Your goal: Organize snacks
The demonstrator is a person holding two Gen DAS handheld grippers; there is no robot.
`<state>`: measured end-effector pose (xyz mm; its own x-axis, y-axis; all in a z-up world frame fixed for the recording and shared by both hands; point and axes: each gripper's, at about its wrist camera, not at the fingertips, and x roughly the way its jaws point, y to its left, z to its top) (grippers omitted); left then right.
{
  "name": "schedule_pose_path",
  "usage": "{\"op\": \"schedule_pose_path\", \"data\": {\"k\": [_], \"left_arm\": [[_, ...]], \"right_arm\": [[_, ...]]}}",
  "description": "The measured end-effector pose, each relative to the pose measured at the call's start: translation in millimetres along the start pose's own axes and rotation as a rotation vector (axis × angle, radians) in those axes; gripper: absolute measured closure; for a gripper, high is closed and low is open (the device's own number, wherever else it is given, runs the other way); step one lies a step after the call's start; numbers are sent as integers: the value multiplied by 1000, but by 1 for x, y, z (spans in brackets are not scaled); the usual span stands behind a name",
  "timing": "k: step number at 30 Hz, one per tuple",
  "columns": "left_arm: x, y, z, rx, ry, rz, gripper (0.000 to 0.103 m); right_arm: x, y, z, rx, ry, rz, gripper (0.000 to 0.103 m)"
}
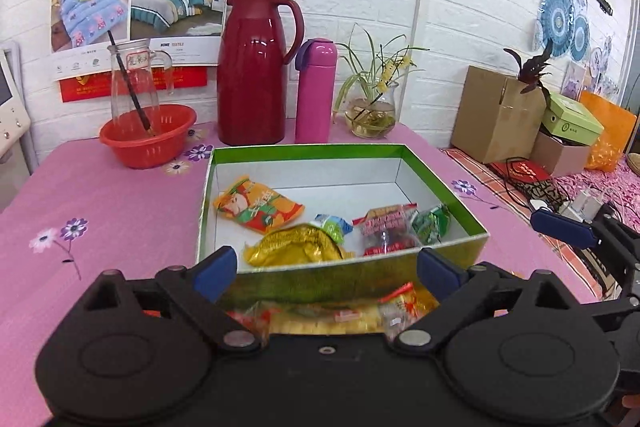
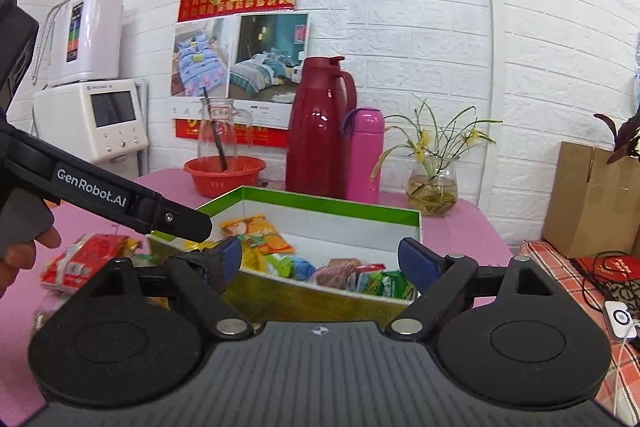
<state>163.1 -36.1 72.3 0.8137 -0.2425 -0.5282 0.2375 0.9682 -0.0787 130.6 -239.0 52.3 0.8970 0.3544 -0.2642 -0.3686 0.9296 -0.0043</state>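
A green box (image 1: 444,183) with a white inside stands on the pink tablecloth. In it lie an orange packet (image 1: 256,205), a gold packet (image 1: 298,245), a red packet (image 1: 386,231) and a green packet (image 1: 432,223). My left gripper (image 1: 326,269) is open just before the box's near wall, nothing between its pads. More snack packets (image 1: 340,315) lie on the cloth under it, outside the box. My right gripper (image 2: 323,257) is open too, empty, at the box's near right corner. Loose red packets (image 2: 88,259) lie left of the box, beneath the left gripper's finger (image 2: 120,195).
Behind the box stand a dark red thermos jug (image 1: 252,67), a pink bottle (image 1: 316,91), a glass vase with a plant (image 1: 370,115) and a red basket (image 1: 148,143) holding a glass jug. Cardboard boxes (image 1: 496,115) and cables (image 1: 532,187) sit on the right.
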Motion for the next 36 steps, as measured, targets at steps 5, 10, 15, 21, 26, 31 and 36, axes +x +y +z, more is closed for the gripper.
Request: {"op": "schedule_pose_path", "data": {"k": [5,10,15,21,26,31,36], "left_arm": [[-32,13,-24,-1,-5,-1,0],[-55,35,-48,-16,17,32,0],[-67,56,-60,-60,27,30,0],[-68,60,-55,-79,8,-14,0],[-60,60,-53,-102,29,-62,0],[-49,57,-56,-96,65,-100,1],[-39,50,-62,-100,113,-151,1]], "right_arm": [[-19,17,-12,-23,37,48,0],[-19,34,-23,-61,96,106,0],[-1,48,-25,-82,125,134,0],[36,68,-22,-235,112,94,0],[53,71,-25,-305,144,107,50],[21,65,-39,-337,151,175,74],[-20,63,-58,-332,186,255,90]]}}
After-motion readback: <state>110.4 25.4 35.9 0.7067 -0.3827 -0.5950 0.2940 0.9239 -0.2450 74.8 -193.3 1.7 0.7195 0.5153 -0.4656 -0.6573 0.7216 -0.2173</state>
